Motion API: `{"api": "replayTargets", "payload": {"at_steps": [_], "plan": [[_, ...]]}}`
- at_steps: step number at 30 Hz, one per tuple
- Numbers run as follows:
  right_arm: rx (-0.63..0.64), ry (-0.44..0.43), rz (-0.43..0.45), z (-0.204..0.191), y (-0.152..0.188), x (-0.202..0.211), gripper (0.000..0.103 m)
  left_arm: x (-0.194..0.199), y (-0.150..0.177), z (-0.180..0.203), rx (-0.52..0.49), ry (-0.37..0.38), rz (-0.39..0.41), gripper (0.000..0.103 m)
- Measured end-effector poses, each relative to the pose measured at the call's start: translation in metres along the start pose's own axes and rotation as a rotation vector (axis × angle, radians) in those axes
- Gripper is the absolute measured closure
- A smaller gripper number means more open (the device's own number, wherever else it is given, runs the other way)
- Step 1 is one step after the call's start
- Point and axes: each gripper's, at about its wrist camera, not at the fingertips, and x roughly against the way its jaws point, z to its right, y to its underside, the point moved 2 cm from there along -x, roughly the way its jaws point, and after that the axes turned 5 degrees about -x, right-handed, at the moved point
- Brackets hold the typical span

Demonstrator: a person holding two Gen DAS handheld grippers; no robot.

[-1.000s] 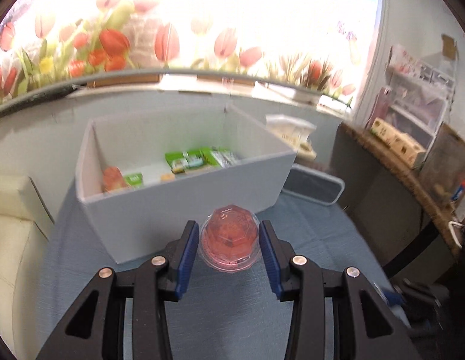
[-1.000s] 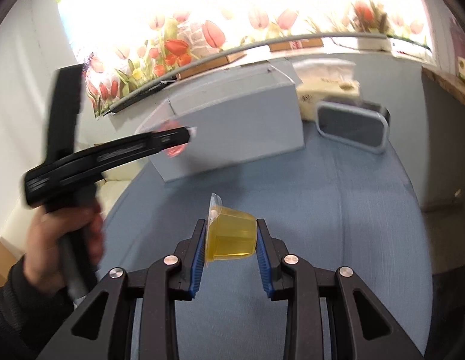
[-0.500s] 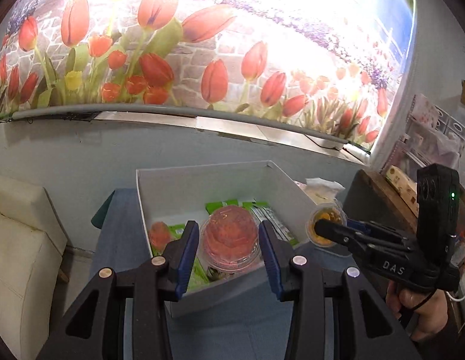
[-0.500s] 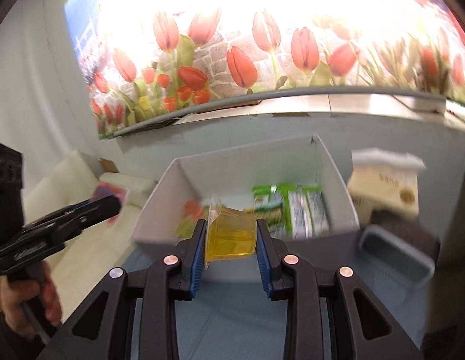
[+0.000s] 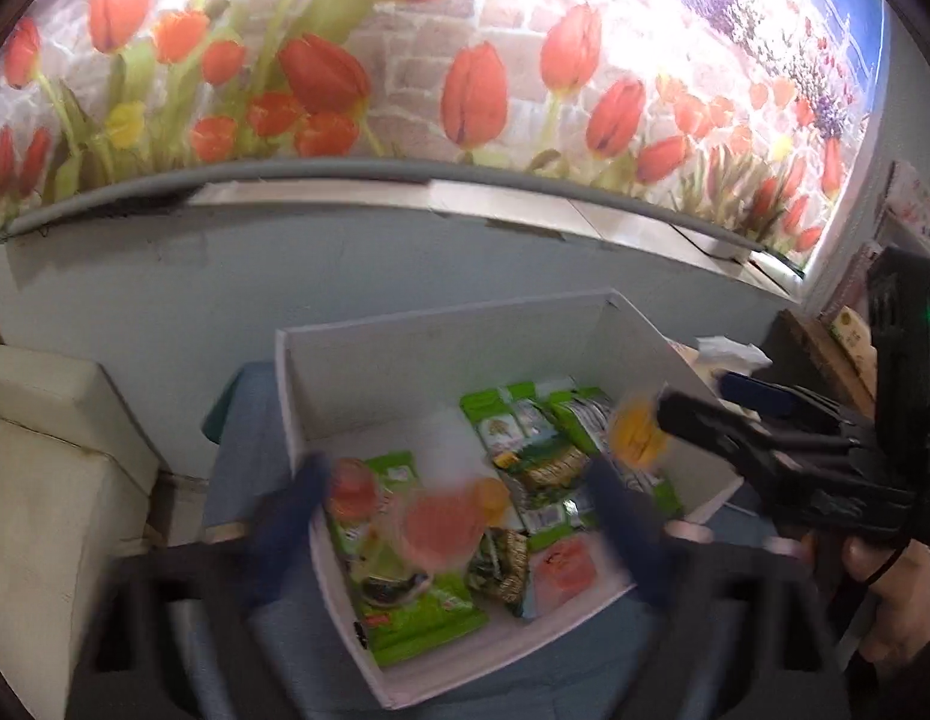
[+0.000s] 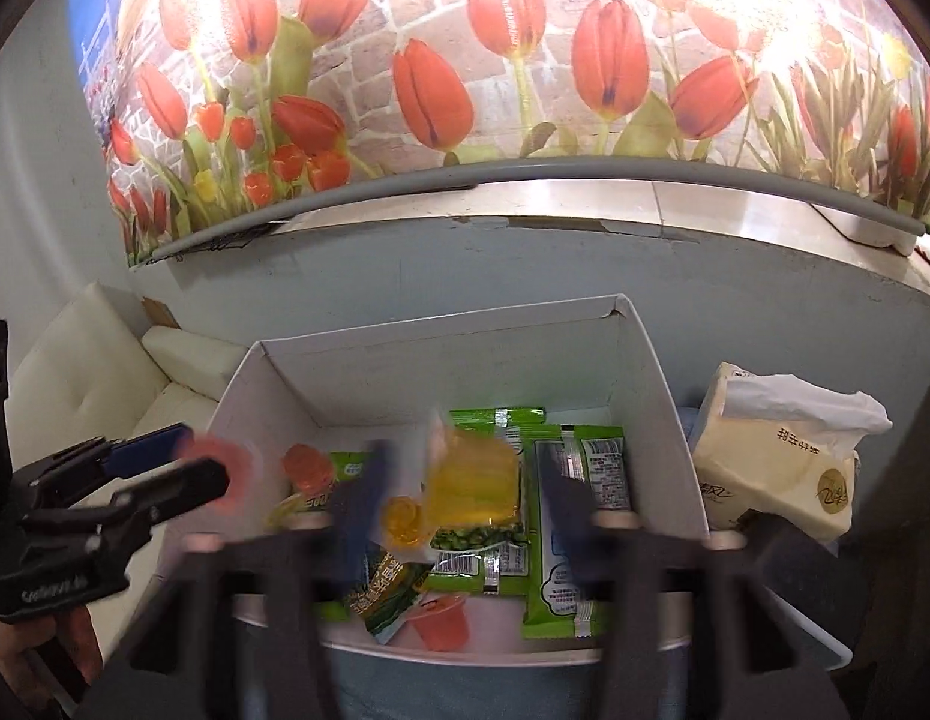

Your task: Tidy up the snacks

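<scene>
Both grippers, left gripper (image 5: 459, 516) and right gripper (image 6: 459, 492), gape (blurred) over the white box (image 6: 663, 378); jelly cups (image 6: 474, 483) look released, withdrawal next.

White box (image 6: 657, 396); green snack packets (image 6: 513, 564) inside; pink jelly cup (image 5: 441, 525), yellow jelly cup (image 6: 474, 483), orange jelly cup (image 6: 440, 621) at box's near edge. Blue tablecloth (image 5: 555, 678). Red tulip mural (image 6: 465, 60) on brick pattern. Cream tissue pack (image 6: 771, 468). Blue gripper pads (image 5: 288, 516).
</scene>
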Motion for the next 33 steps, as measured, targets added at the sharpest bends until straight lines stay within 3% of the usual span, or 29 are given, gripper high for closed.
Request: {"api": "replayTargets", "payload": {"at_steps": [10,14,21,26,30,33], "plan": [[-0.039,0.054,0.053,0.018,0.007,0.016,0.0,0.022,0.003,-0.005,0.028,0.001,0.022,0.0],[-0.053,0.036,0.075,0.017,0.008,0.028,0.0,0.038,0.003,-0.003,0.033,0.01,0.055,0.0],[0.045,0.086,0.169,-0.007,0.015,0.076,0.0,0.088,0.006,0.019,-0.078,-0.075,0.137,0.0],[0.102,0.135,0.231,-0.026,0.045,0.126,0.0,0.119,0.03,0.031,-0.106,-0.13,0.164,0.0],[0.136,0.185,0.273,-0.038,0.095,0.168,0.0,0.131,0.059,0.034,-0.081,-0.16,0.103,0.0],[0.063,0.122,0.231,-0.033,0.126,0.186,0.0,0.149,0.083,0.041,-0.075,-0.127,0.107,0.0]]}}
